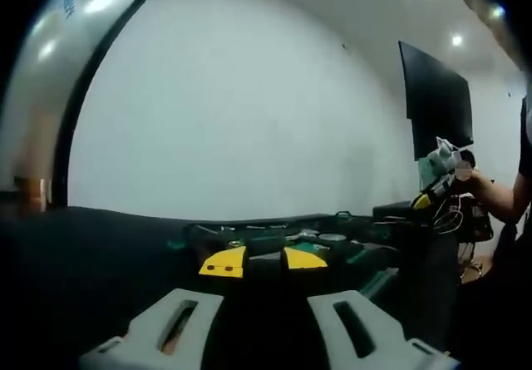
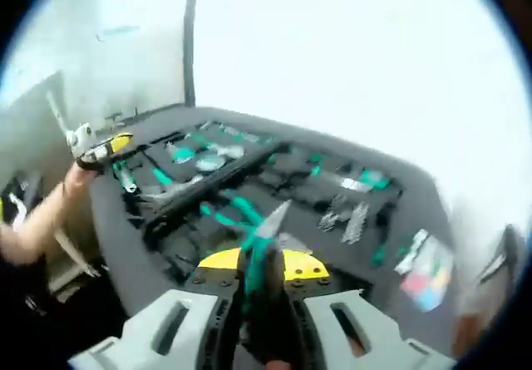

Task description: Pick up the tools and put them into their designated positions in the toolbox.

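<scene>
My right gripper (image 2: 262,268) is shut on a pair of pliers (image 2: 268,224) with green and black handles, its grey nose pointing up and away over the open black toolbox (image 2: 249,166). The toolbox holds several green-handled tools in its slots. A person's hand holds my left gripper (image 2: 98,145) at the toolbox's left end. In the left gripper view, my left gripper (image 1: 264,262) is open and holds nothing, looking low across the toolbox (image 1: 283,239). The right gripper (image 1: 436,179) shows far right, held by a hand.
The toolbox lies on a dark grey table (image 2: 125,237). Loose metal bits (image 2: 349,214) and a small packet (image 2: 424,270) lie on the right part. A black screen (image 1: 436,104) hangs on the white wall. A person's forearm (image 2: 41,216) reaches in from the left.
</scene>
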`<state>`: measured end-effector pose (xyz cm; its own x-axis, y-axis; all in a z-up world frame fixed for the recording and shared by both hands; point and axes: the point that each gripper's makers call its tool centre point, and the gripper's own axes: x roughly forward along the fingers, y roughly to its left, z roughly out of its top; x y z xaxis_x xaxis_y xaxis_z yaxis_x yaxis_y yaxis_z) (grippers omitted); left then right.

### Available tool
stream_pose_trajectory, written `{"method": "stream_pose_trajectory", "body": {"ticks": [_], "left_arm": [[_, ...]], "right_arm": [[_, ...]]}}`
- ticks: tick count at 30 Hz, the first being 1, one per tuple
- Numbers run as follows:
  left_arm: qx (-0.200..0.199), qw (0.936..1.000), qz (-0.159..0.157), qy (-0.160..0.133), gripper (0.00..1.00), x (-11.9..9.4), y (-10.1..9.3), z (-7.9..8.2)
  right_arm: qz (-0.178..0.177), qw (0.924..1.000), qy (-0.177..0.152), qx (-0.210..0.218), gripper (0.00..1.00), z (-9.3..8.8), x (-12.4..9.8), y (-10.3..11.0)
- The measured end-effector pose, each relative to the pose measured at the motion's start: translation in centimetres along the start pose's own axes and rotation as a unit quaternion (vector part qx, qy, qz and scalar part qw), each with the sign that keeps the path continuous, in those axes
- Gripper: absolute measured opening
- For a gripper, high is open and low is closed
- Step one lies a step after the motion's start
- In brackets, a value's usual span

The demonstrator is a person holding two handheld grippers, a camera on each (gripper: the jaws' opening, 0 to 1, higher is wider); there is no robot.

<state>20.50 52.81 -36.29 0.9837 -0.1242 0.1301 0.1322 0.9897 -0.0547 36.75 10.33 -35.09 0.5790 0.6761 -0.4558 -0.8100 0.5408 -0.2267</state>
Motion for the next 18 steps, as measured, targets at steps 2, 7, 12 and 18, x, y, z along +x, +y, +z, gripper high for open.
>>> {"method": "stream_pose_trajectory", "body": {"ticks": [2,7,12,18], "left_arm": [[0.0,1.0,-0.001,0.001,0.16,0.0,0.0,0.0],[0.002,1.0,0.002,0.004,0.16,0.1,0.1,-0.2],[0.008,0.9999,0.004,0.011,0.16,0.1,-0.2,-0.4],[0.009,0.9999,0.005,0.012,0.16,0.1,-0.3,-0.5]], "right_arm": [[0.004,0.9978,0.045,-0.048,0.08,-2.4,0.1,0.3],[0.072,0.9956,0.05,-0.034,0.0,-2.7,0.5,2.9],[0.108,0.9865,0.073,-0.1,0.0,-2.3,1.0,5.1],[0.142,0.9816,0.073,-0.104,0.0,-1.1,1.2,6.9]]}}
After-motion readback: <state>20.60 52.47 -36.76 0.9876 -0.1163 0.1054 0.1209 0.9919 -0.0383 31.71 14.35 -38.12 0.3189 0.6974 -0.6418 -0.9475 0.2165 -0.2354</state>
